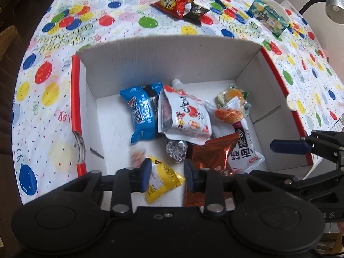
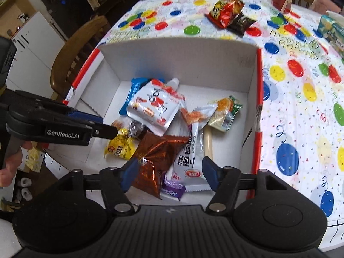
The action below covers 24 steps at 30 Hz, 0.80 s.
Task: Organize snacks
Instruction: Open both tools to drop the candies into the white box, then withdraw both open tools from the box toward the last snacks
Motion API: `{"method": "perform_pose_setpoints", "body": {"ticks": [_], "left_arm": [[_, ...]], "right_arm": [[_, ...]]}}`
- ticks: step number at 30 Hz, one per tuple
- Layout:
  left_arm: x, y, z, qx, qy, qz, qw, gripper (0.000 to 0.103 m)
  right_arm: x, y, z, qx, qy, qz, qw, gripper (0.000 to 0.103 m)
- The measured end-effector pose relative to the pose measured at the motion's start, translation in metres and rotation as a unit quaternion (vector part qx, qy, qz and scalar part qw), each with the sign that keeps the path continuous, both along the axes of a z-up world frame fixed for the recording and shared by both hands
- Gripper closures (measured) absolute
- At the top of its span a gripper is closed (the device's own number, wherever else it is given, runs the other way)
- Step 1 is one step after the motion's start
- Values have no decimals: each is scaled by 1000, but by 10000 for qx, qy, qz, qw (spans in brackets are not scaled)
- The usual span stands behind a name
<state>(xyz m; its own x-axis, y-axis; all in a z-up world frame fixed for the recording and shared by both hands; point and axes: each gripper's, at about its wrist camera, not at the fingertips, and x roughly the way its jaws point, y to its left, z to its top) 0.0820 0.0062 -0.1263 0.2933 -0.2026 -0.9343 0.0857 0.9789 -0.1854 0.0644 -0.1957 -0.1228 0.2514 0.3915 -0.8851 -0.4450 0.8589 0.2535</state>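
Note:
A white cardboard box (image 1: 161,64) (image 2: 182,64) with red outer sides stands on the balloon-print tablecloth. Inside lie a blue packet (image 1: 143,111), a white spouted pouch (image 1: 185,116) (image 2: 154,107), a copper foil bag (image 1: 212,154) (image 2: 159,148), a long white packet (image 1: 245,146) (image 2: 191,157), a yellow packet (image 1: 163,178) (image 2: 120,148) and a silver foil ball (image 1: 177,150). My left gripper (image 1: 167,177) (image 2: 96,124) hovers open above the yellow packet, and a small blurred orange snack (image 1: 137,157) is beside it. My right gripper (image 2: 169,175) (image 1: 288,146) is wide open over the box's near edge.
On the cloth beyond the box lie a red chip bag (image 1: 176,0) (image 2: 228,10), a black packet (image 1: 196,10) (image 2: 241,24) and a teal box (image 1: 268,17) (image 2: 331,30). A wooden chair (image 2: 71,49) stands left of the table, a desk lamp (image 1: 334,6) at right.

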Motion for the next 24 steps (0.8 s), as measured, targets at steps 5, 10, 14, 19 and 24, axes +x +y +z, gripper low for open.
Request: {"method": "perform_pose_setpoints", "body": {"ticks": [5, 10, 14, 19, 24], "left_arm": [[-6, -4, 17, 203, -459, -85, 9987, 30], [-9, -4, 36, 217, -818, -94, 9964, 21], [-9, -6, 51, 264, -1122, -111, 9933, 17], [-6, -9, 69, 371, -1496, -152, 9879, 8], [4, -13, 87, 400, -1813, -164, 9825, 2]], "right_arm": [[1, -8, 14, 229, -63, -157, 9996, 37], [2, -15, 29, 510, -213, -261, 9981, 27], [6, -20, 41, 711, -284, -329, 9965, 27], [15, -25, 63, 689, -535, -361, 9955, 26], [32, -34, 88, 614, -871, -461, 9932, 26]]}}
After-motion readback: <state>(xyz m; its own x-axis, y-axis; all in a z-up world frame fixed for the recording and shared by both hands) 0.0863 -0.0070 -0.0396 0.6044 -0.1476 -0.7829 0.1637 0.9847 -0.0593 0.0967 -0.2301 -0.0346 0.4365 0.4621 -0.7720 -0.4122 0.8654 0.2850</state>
